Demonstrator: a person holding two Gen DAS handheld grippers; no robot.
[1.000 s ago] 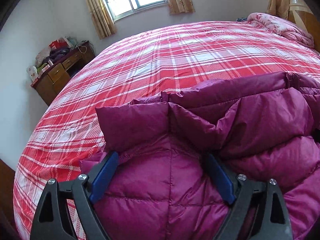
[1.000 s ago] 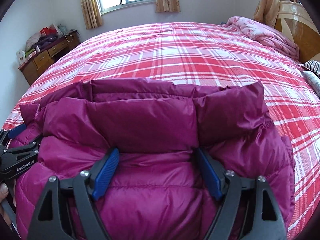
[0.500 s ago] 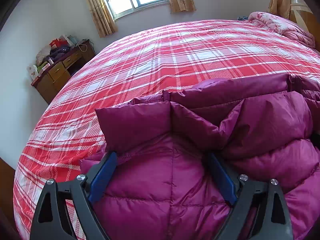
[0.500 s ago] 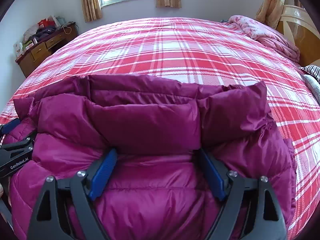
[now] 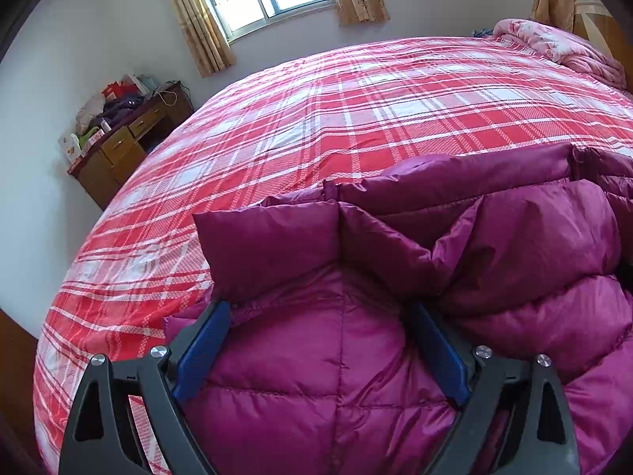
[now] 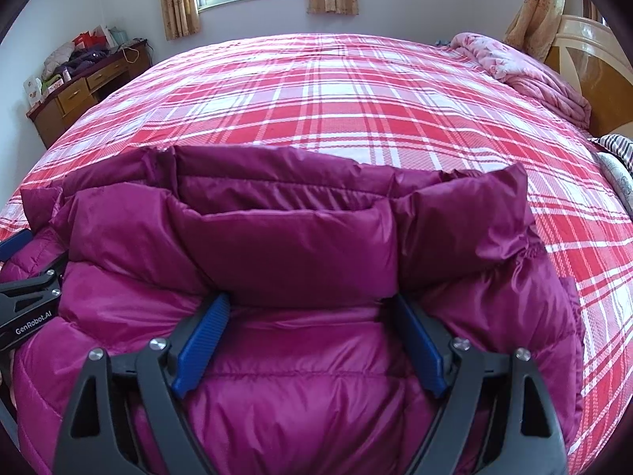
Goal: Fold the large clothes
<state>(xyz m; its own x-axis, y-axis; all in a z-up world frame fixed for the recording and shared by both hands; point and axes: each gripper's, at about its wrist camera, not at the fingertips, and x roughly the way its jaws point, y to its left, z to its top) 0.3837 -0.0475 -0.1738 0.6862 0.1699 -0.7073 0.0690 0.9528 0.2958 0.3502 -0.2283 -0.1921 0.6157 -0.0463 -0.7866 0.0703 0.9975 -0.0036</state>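
A puffy magenta down jacket (image 5: 514, 257) lies folded on the red plaid bed (image 5: 356, 118), with a thick folded band across its far edge. My left gripper (image 5: 318, 308) rests open on the jacket's left part, its blue fingertips tucked against that band. My right gripper (image 6: 310, 299) is open too and sits the same way on the jacket (image 6: 296, 245) further right, with padded cloth bulging between its fingers. The left gripper (image 6: 27, 308) also shows at the left edge of the right wrist view.
The plaid bed (image 6: 336, 99) stretches far beyond the jacket. A crumpled pink quilt (image 6: 526, 71) lies at its far right by the wooden headboard (image 6: 593, 67). A cluttered wooden dresser (image 5: 118, 150) stands at the left wall under a curtained window.
The right wrist view has tilted down a little. The jacket and both open grippers have kept their places.
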